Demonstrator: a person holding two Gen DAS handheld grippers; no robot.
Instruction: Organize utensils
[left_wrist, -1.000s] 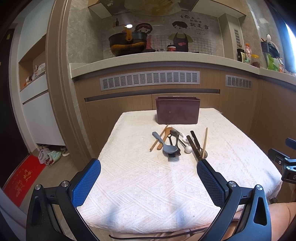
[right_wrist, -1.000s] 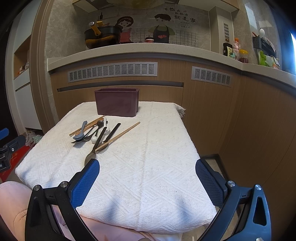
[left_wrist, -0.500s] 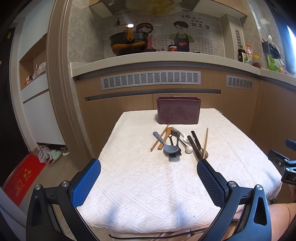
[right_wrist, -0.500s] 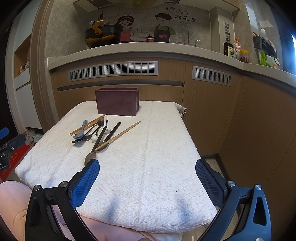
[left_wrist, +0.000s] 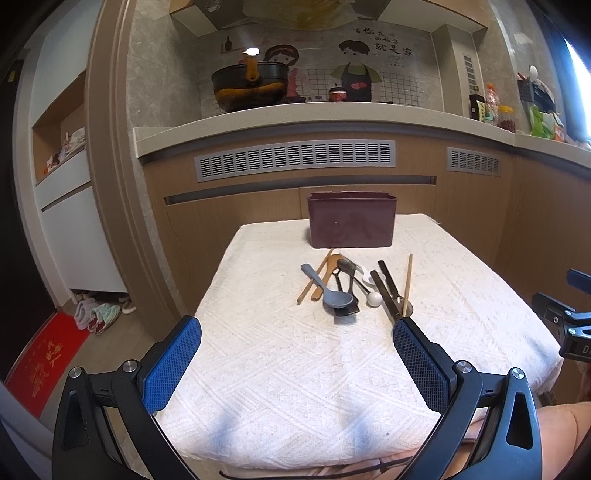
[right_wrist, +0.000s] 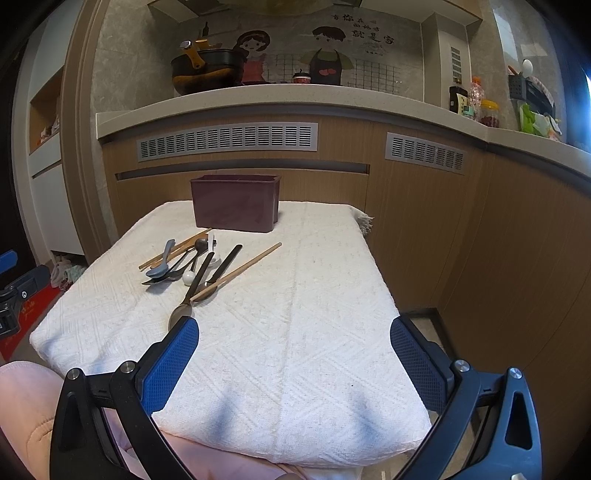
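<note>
A pile of utensils (left_wrist: 351, 284) lies on the white-clothed table (left_wrist: 295, 369): a grey spoon (left_wrist: 328, 290), wooden chopsticks (left_wrist: 407, 282), dark-handled cutlery and a white spoon. It also shows in the right wrist view (right_wrist: 195, 264). A dark maroon box (left_wrist: 351, 223) stands upright behind the pile, and shows in the right wrist view (right_wrist: 234, 207) too. My left gripper (left_wrist: 297, 341) is open and empty, above the table's near edge. My right gripper (right_wrist: 293, 341) is open and empty, to the right of the pile.
A wooden kitchen counter (left_wrist: 332, 122) with vents rises behind the table and curves round the right. A pan (left_wrist: 251, 86) sits on it. Shoes and a red mat (left_wrist: 40, 365) lie on the floor at left. The person's knee is under the table's near edge.
Both views have tilted up slightly; the table and utensils sit a little lower in frame. Both grippers stay open and nothing on the table has moved.
</note>
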